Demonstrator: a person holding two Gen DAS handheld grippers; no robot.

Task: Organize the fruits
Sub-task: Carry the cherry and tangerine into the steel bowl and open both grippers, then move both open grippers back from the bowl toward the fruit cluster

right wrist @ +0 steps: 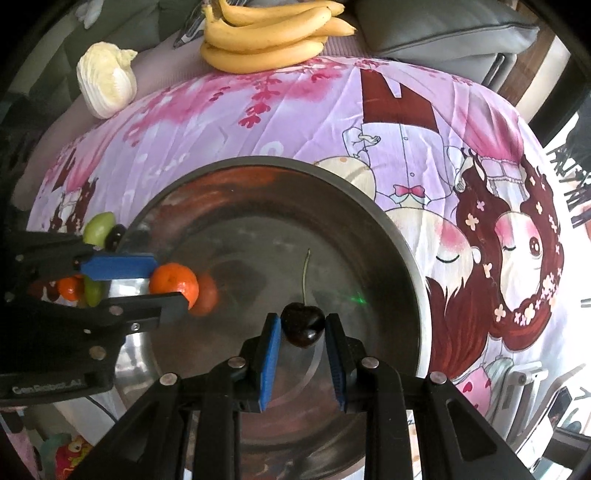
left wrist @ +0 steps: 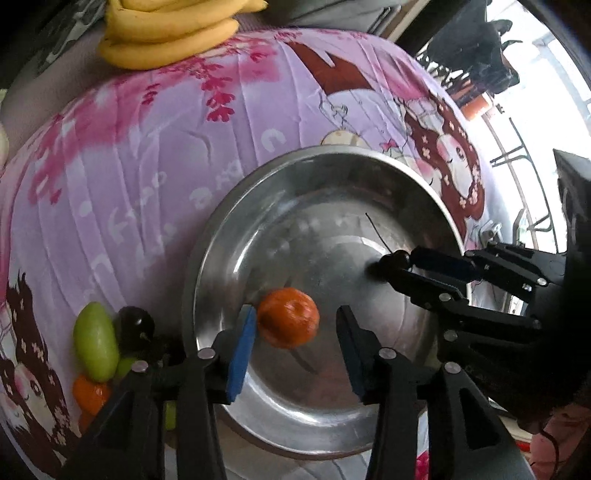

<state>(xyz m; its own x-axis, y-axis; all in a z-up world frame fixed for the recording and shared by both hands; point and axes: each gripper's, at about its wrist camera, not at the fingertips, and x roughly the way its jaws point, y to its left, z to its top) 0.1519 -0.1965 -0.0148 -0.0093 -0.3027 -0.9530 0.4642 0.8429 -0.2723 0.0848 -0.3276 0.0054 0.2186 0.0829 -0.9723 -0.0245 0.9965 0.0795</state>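
Observation:
A steel bowl (left wrist: 221,236) (right wrist: 399,236) sits on a pink cartoon cloth. My left gripper (left wrist: 295,325) (right wrist: 168,282) is over the bowl's left side with its jaws apart; a small orange (left wrist: 288,317) (right wrist: 173,282) sits between them, touching only the left pad and blurred. My right gripper (right wrist: 303,328) (left wrist: 384,264) is shut on a dark cherry (right wrist: 303,323) with a long stem, held above the bowl's floor. Left of the bowl lie a green fruit (left wrist: 95,341) (right wrist: 98,227), a dark fruit (left wrist: 135,325) (right wrist: 115,234) and another orange (left wrist: 88,395) (right wrist: 70,288).
A bunch of bananas (left wrist: 166,37) (right wrist: 269,33) lies at the cloth's far edge. A pale cabbage (right wrist: 107,79) sits far left. A grey sofa cushion (right wrist: 443,33) is behind. Chairs and a bright window (left wrist: 554,92) are to the right.

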